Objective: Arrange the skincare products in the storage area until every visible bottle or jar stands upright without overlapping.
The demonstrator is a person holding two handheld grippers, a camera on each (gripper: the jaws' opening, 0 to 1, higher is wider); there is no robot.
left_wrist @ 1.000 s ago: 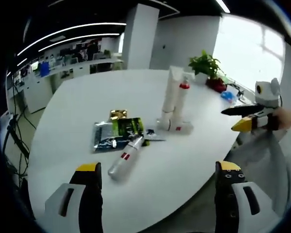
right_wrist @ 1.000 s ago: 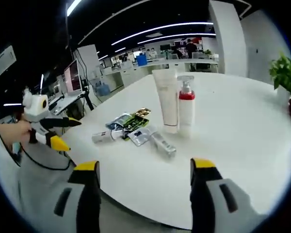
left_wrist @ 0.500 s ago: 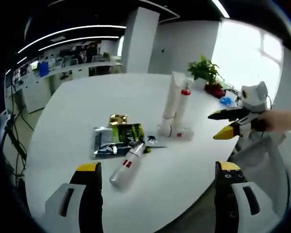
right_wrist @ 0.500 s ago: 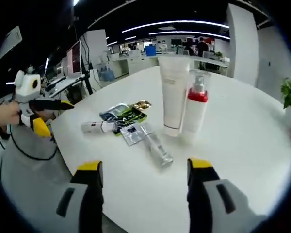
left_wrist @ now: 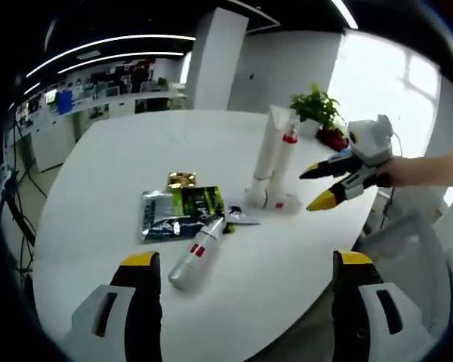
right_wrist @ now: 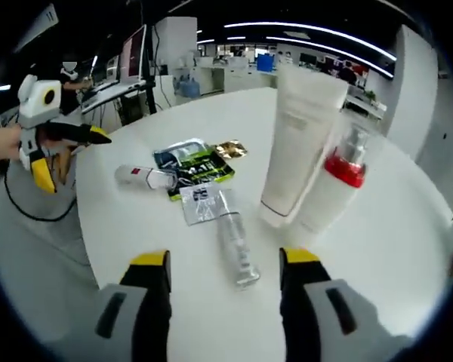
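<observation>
While both grippers hover above the near edge of a round white table (left_wrist: 98, 166), their yellow-tipped jaws stand spread apart and hold nothing. In the right gripper view, the right gripper (right_wrist: 225, 264) points at a clear bottle (right_wrist: 235, 246) lying flat on the table. Just beyond it, a tall white tube (right_wrist: 296, 143) stands upright, with a pump bottle (right_wrist: 334, 181) with a red collar close beside it. To the left lie several flat sachets (right_wrist: 196, 170) and a white bottle (right_wrist: 145, 177) on its side. In the left gripper view, the left gripper (left_wrist: 241, 264) faces the same white bottle, lying nearest, beside the sachets. The right gripper reaches in from the right, near the upright tube.
</observation>
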